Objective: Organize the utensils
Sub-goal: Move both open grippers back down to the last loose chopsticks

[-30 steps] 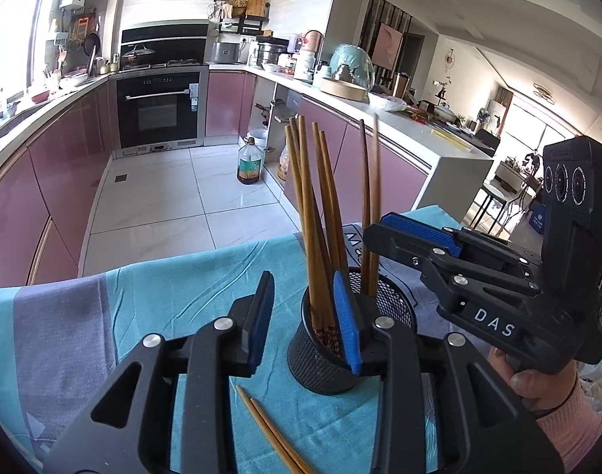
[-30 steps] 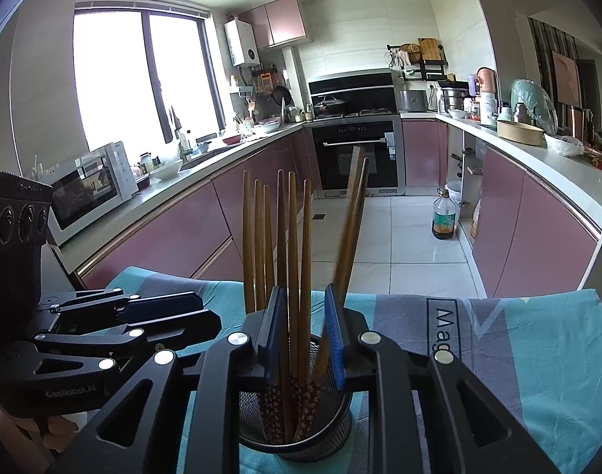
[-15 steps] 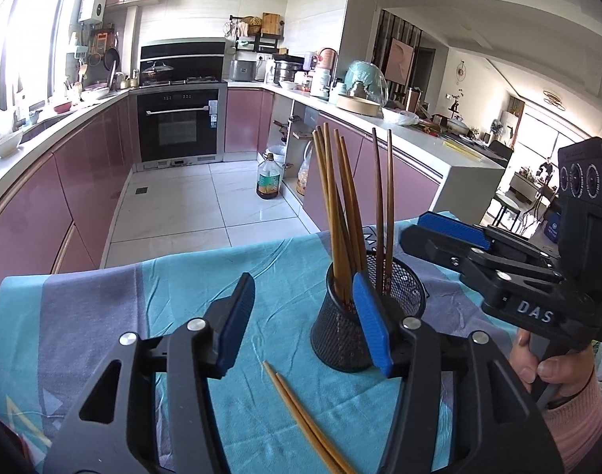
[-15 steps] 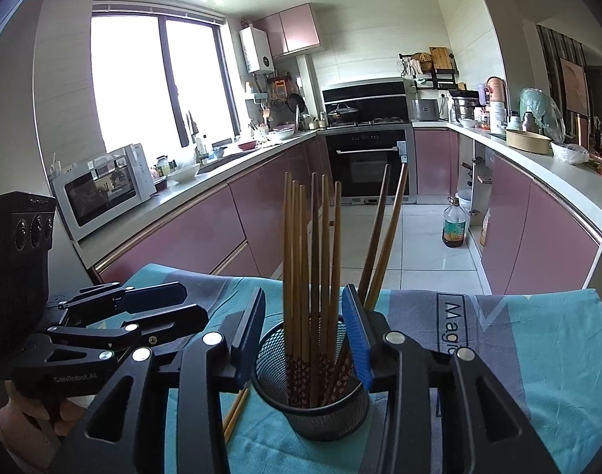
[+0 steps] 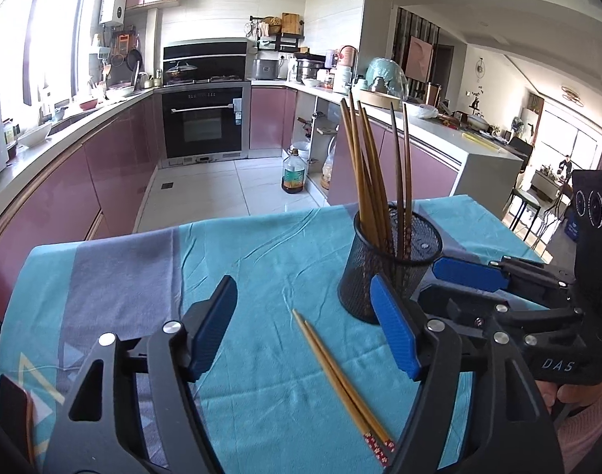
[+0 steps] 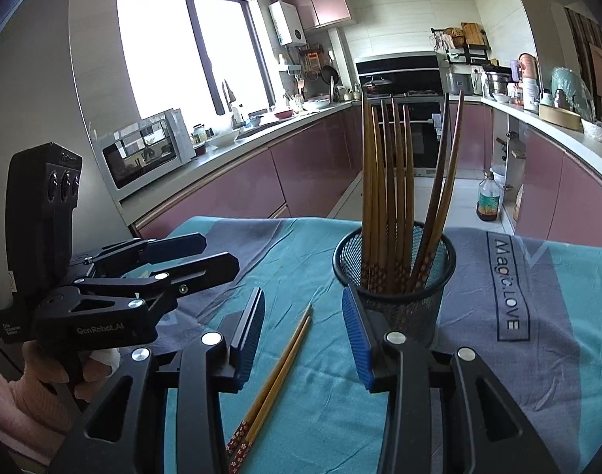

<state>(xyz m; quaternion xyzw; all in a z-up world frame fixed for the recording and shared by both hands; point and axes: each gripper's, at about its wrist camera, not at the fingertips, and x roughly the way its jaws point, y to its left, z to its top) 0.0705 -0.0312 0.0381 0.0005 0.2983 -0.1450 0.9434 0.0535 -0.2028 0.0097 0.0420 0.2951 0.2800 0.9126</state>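
A black mesh cup (image 5: 384,268) stands on the teal tablecloth (image 5: 261,260) and holds several wooden chopsticks (image 5: 370,173); it also shows in the right wrist view (image 6: 395,276). A loose pair of chopsticks (image 5: 340,379) lies flat on the cloth in front of the cup, also seen in the right wrist view (image 6: 273,379). My left gripper (image 5: 304,328) is open and empty above the loose pair. My right gripper (image 6: 304,339) is open and empty, close in front of the cup.
The table's far edge drops to a tiled kitchen floor (image 5: 237,189). Pink cabinets and a counter (image 6: 237,181) run along the left, an oven (image 5: 204,122) at the back. A dark flat object (image 5: 16,414) lies at the cloth's near left corner.
Both grippers have pulled back and away from the cup and opened wider. The right gripper, which was shut on chopsticks in the cup, has let them go.
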